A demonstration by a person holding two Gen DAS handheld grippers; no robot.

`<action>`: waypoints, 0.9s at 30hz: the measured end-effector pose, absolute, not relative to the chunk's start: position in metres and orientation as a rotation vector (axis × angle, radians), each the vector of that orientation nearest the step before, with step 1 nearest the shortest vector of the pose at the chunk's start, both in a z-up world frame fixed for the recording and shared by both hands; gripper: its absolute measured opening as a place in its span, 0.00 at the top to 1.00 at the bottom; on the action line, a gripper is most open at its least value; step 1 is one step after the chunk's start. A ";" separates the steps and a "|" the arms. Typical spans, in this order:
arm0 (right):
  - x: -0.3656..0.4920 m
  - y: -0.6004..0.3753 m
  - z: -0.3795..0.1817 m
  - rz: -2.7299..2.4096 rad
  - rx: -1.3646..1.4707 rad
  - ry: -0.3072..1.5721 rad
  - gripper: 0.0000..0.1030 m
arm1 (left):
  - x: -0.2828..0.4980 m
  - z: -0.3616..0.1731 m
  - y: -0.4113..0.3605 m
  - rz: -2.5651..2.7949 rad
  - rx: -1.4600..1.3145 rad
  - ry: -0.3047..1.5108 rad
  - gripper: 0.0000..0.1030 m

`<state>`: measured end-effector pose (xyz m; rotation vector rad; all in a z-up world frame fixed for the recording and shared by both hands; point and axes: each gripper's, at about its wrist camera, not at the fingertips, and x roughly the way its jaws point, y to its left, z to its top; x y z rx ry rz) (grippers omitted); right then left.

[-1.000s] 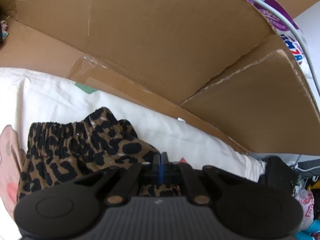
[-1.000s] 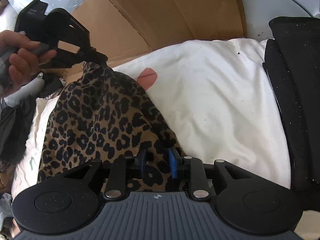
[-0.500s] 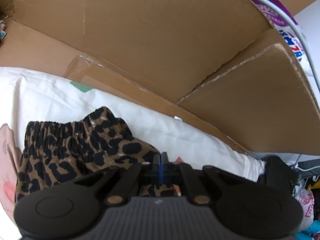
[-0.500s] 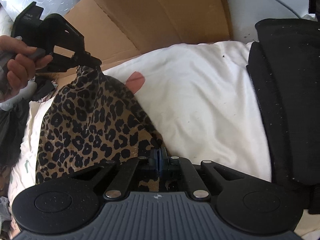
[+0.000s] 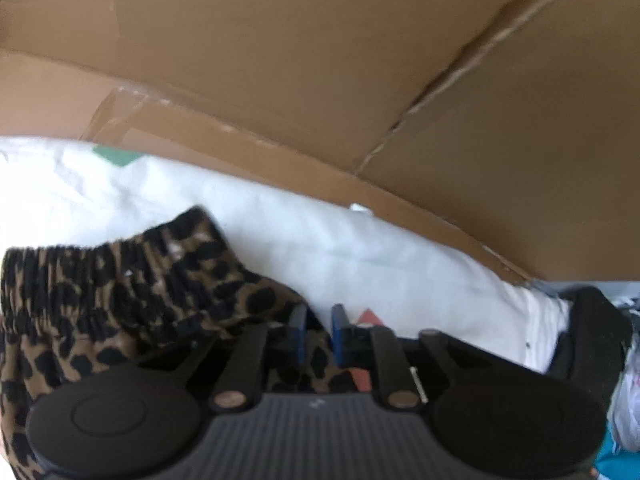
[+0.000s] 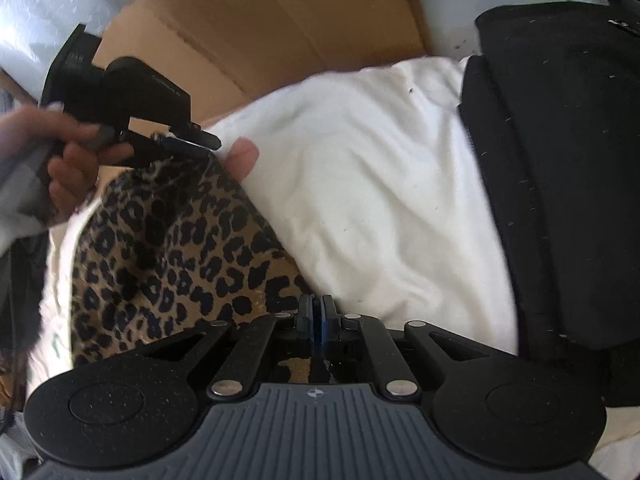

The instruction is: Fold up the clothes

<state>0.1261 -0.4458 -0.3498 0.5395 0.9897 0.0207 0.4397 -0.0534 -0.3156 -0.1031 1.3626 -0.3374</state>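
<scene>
We're over the white bedding, and the leopard-print garment fills the lower left of the right wrist view, running from the bottom centre up toward the upper left. At the bottom centre the right gripper has its blue pads pressed together on the near edge of that garment, pinching the fabric tight. Up in the upper left, a hand holds the left gripper right at the garment's far top corner. In the left wrist view we see that left gripper low in the centre, its jaws opening, a gap showing between the blue pads; leopard cloth lies between and beneath them, and the pads don't appear to press it. The elastic waistband bunches across the lower left, just beside the fingers. Brown cardboard fills the top of the frame behind the bedding. A black fabric mass sits along the right edge.
</scene>
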 end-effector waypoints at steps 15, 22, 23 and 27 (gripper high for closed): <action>0.070 -0.469 -0.341 0.005 0.552 1.025 0.58 | 0.384 -0.272 -0.037 -0.510 0.121 1.286 0.66; 0.064 -0.472 -0.362 -0.012 0.591 1.052 0.58 | 0.369 -0.312 -0.047 -0.567 0.224 1.317 0.80; 0.065 -0.473 -0.364 -0.013 0.600 1.057 0.58 | 0.369 -0.315 -0.049 -0.575 0.229 1.318 0.81; 0.069 -0.469 -0.365 -0.003 0.561 1.077 0.80 | 0.369 -0.326 -0.059 -0.614 0.234 1.323 0.93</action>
